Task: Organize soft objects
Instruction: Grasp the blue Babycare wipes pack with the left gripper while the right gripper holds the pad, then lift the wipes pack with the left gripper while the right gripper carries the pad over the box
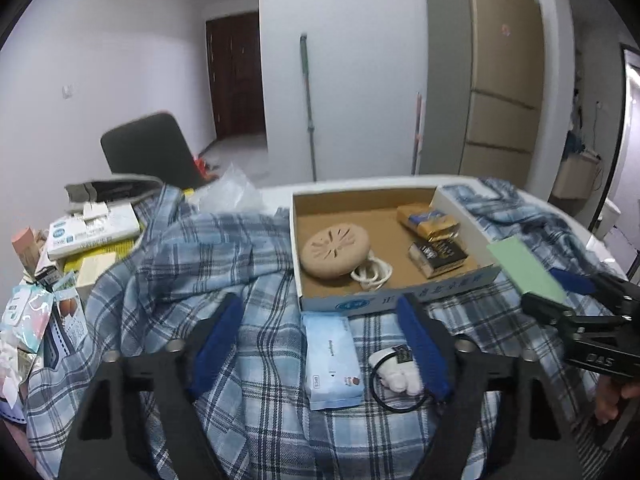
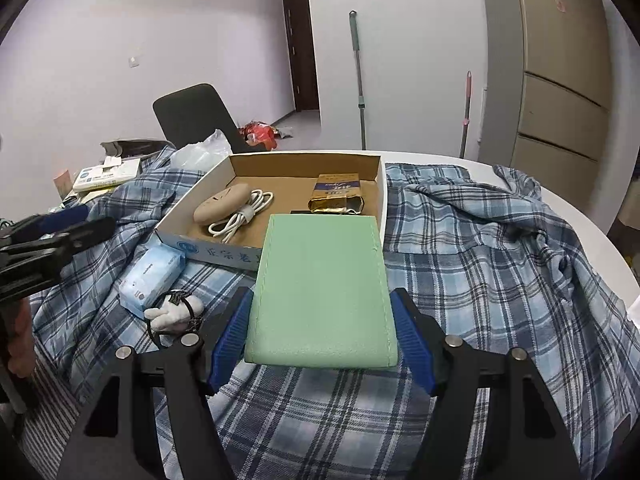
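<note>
Right gripper [image 2: 322,340]: blue pads clamped on the two side edges of a green stitched pouch [image 2: 323,292], held clear above the plaid shirt [image 2: 480,280] spread over the table [image 2: 592,216].

Left gripper [image 1: 320,344]: jaws apart, nothing between the pads; no earlier view to compare.

Between its fingers, lying on the shirt: pale blue tissue pack [image 1: 331,360]; just right of it, a small white plush charm [image 1: 396,372] with a black hair tie [image 1: 378,392] looped around it, touching the inner face of the right finger.

Beyond both grippers: shallow cardboard box [image 1: 384,304], holding a beige round device [image 1: 335,249] with coiled white cable [image 1: 372,274], a gold packet [image 1: 428,220], a dark packet [image 1: 438,258].

Far left of the left gripper: heap of boxes and packets [image 1: 60,248].
</note>
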`<action>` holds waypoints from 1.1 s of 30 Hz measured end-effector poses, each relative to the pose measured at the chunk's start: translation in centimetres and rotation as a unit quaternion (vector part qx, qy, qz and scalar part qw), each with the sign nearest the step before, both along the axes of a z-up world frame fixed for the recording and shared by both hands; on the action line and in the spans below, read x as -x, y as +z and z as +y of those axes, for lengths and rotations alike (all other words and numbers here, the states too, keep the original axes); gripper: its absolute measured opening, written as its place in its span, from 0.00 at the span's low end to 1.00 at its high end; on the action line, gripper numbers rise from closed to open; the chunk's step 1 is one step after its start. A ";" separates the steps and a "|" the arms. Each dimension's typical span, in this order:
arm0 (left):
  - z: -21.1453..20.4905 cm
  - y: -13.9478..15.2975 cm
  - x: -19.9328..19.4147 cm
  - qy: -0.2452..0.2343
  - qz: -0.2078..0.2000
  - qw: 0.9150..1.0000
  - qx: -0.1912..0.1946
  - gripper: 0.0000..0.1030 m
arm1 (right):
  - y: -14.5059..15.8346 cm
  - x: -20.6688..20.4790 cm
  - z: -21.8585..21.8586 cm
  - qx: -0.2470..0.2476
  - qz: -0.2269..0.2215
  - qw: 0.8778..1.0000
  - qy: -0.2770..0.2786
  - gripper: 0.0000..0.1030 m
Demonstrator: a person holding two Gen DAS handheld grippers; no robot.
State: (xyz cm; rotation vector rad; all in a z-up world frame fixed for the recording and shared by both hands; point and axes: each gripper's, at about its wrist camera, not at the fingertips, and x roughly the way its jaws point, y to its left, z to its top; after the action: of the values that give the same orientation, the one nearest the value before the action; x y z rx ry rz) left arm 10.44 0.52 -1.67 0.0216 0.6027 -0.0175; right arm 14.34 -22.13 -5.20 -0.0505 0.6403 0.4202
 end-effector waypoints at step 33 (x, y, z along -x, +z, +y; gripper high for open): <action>-0.1 -8.0 -6.7 -0.004 0.195 0.981 0.017 0.41 | -0.5 0.2 0.8 0.012 0.002 1.000 0.018 0.66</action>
State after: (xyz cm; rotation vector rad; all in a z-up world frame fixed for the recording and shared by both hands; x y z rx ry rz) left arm 17.14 0.37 -9.68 -0.0123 0.9949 -0.0407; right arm 14.12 -21.34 -5.67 -0.0849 0.6496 0.4472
